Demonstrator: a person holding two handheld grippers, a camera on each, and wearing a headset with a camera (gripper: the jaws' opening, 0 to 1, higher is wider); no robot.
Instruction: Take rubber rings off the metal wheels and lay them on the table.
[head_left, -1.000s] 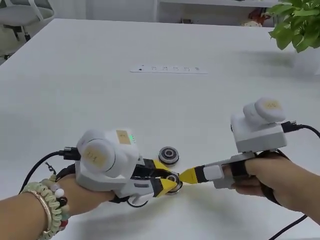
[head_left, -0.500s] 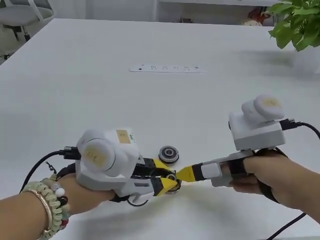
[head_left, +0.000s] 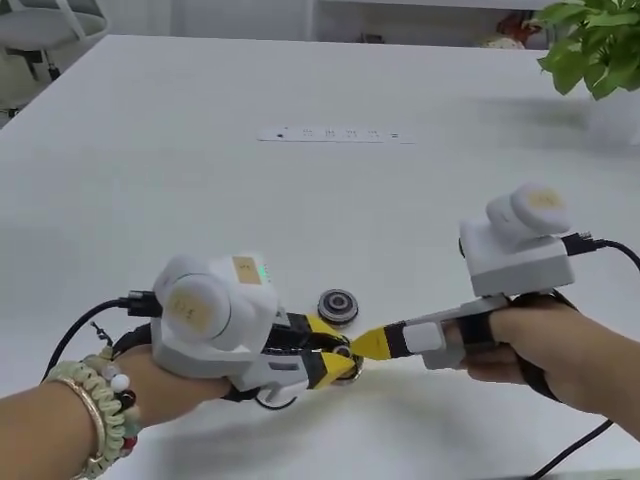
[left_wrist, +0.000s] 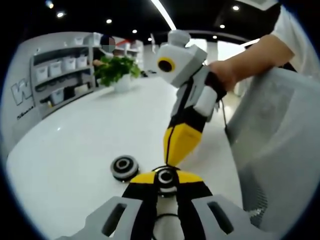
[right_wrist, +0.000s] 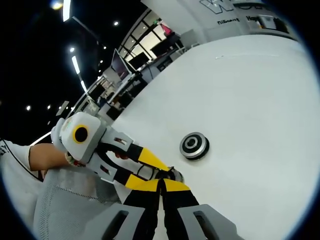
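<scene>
My left gripper is shut on a small metal wheel with a dark rubber ring, holding it just above the table. The left gripper view shows this wheel clamped between the yellow jaw tips. My right gripper comes in from the right with its jaws shut and their tips against the wheel's rim. Whether those tips pinch the ring is hidden. A second wheel with its ring on lies flat on the table just beyond; both gripper views show this second wheel.
A white power strip lies at mid-table. A potted plant stands at the far right corner. A thin dark loop shows under the left gripper's body. Cables trail from both grippers toward the near edge of the white table.
My right gripper has slid slightly left, bringing its shut tips closer onto the held wheel. The left gripper and the loose wheel have stayed put.
</scene>
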